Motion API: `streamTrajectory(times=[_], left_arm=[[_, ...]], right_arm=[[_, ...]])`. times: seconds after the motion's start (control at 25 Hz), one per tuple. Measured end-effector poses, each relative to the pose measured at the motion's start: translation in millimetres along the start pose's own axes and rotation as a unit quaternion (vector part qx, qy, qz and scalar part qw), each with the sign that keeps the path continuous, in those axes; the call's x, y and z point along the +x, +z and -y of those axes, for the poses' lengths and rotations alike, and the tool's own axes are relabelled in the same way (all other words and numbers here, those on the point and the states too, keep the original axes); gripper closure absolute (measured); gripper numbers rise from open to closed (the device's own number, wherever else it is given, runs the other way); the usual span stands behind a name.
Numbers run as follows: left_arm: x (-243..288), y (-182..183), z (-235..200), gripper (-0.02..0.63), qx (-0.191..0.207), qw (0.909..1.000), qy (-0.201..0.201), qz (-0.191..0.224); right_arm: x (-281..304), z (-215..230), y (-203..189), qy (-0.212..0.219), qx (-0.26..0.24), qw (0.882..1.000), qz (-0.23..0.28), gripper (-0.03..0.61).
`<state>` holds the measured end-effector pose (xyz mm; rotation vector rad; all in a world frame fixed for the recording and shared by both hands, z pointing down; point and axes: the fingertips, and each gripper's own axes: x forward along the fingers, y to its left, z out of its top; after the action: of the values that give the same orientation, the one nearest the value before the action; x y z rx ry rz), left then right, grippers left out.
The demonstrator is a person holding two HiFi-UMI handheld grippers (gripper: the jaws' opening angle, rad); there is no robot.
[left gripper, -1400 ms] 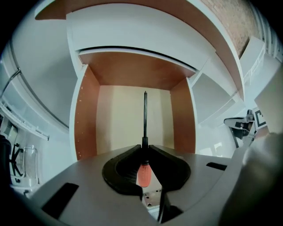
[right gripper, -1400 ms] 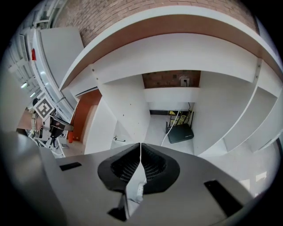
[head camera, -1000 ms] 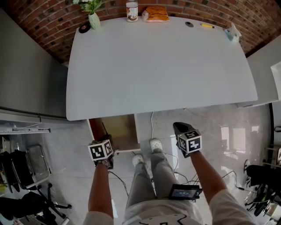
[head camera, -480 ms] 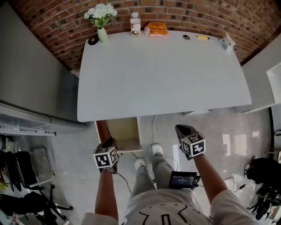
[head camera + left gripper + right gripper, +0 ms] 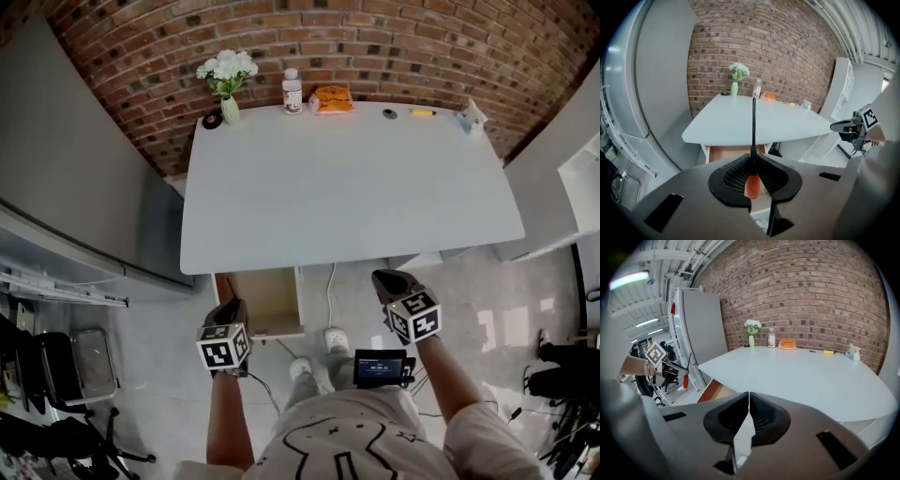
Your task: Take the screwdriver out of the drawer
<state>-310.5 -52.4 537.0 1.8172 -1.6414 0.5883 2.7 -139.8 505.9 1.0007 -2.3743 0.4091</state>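
My left gripper [image 5: 753,157] is shut on the screwdriver [image 5: 753,183]. Its orange-red handle sits between the pads and its black shaft sticks straight out ahead. In the head view this gripper [image 5: 233,309] hangs in front of the open wooden drawer [image 5: 267,298] under the white table [image 5: 347,197]. My right gripper [image 5: 748,397] is shut with nothing between its jaws. It floats right of the drawer in the head view [image 5: 385,279]. The right gripper view shows the left gripper [image 5: 677,372] off to the left, with the red handle showing beneath it.
Along the table's far edge stand a vase of white flowers [image 5: 228,80], a bottle [image 5: 292,91], an orange packet [image 5: 332,98] and a yellow item [image 5: 422,112]. A grey cabinet [image 5: 84,178] flanks the left, a white shelf unit [image 5: 581,178] the right. The person's feet [image 5: 335,337] are near the drawer.
Both grippers have risen along with the head camera, so the table and drawer look smaller and farther. The left gripper has kept its hold and the drawer stays open.
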Motion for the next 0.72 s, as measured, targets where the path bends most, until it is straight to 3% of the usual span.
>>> streamTrajectory(times=[0.36, 0.72], left_arm=[[-36.8, 51.1, 10.4, 0.552, 0.009, 0.9968, -0.005, 0.079], [-76.7, 112.5, 17.8, 0.552, 0.004, 0.9846, -0.007, 0.175]], right_arm=[[-32.8, -20.1, 58.2, -0.003, -0.065, 0.995, 0.075, 0.558], [-70.5, -24.0, 126.3, -0.040, -0.038, 0.981, 0.187, 0.558]])
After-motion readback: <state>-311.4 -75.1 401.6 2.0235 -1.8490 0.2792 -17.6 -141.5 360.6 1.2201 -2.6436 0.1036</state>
